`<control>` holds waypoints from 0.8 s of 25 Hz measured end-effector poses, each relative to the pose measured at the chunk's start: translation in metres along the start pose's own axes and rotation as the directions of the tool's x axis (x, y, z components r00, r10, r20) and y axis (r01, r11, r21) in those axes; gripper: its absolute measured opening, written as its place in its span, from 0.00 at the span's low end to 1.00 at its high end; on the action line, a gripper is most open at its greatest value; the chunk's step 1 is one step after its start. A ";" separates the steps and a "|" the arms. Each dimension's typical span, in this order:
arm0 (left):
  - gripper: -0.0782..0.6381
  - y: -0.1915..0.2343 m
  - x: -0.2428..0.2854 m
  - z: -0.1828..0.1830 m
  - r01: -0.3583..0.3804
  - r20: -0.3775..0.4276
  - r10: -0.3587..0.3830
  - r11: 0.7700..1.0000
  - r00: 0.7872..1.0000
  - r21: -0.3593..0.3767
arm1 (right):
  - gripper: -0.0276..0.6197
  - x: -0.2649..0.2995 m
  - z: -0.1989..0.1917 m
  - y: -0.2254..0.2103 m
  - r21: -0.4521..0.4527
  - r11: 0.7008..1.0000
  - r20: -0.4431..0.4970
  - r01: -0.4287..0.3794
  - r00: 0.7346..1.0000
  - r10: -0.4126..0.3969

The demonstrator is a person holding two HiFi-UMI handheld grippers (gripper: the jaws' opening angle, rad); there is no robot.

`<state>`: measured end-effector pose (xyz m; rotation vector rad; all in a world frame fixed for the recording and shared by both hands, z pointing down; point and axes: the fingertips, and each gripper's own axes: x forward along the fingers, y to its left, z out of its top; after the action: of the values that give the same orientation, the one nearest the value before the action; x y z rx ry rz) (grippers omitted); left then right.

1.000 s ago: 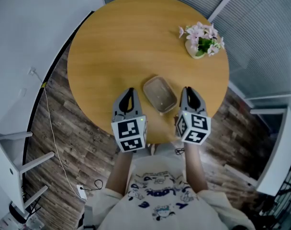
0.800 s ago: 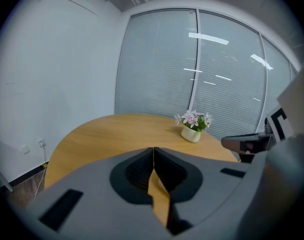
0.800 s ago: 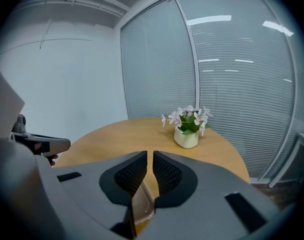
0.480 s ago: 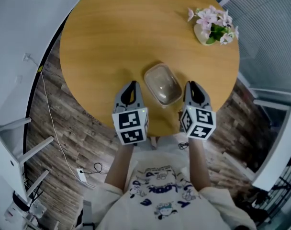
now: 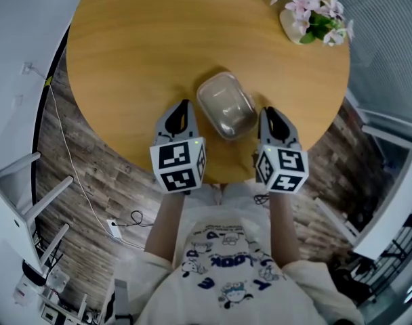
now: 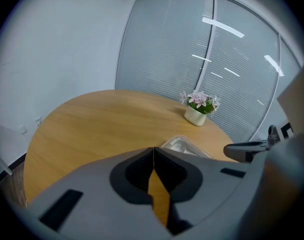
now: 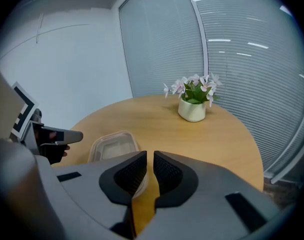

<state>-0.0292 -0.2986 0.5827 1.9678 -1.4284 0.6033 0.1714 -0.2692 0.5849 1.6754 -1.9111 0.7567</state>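
Clear plastic container (image 5: 225, 105) between left tool (image 5: 183, 105) and right tool (image 5: 268, 112), both narrow, empty.

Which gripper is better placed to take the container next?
Right, probably: the container lies just ahead of the right gripper; the left gripper sees only its edge, off to the side.

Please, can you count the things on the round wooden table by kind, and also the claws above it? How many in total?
Clear plastic container with lid: 1
White pot of pink flowers: 1
Grey claws, left claw and right claw: 2
Total: 4
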 end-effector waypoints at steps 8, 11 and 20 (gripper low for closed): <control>0.12 -0.007 0.010 0.000 0.027 -0.016 -0.026 0.999 1.000 0.023 | 0.15 0.004 -0.016 0.010 0.011 0.998 -0.045 -0.067 0.997 0.068; 0.12 -0.009 0.014 0.000 0.031 -0.019 -0.031 0.999 0.999 0.030 | 0.15 0.005 -0.021 0.009 0.028 0.997 -0.054 -0.074 0.996 0.075; 0.19 -0.013 0.028 -0.003 0.060 -0.050 -0.058 0.998 0.997 0.037 | 0.15 0.008 -0.031 0.006 0.055 0.996 -0.077 -0.072 0.994 0.076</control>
<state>-0.0084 -0.3120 0.6014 2.0037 -1.3336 0.6522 0.1647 -0.2528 0.6126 1.5882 -1.9225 0.8948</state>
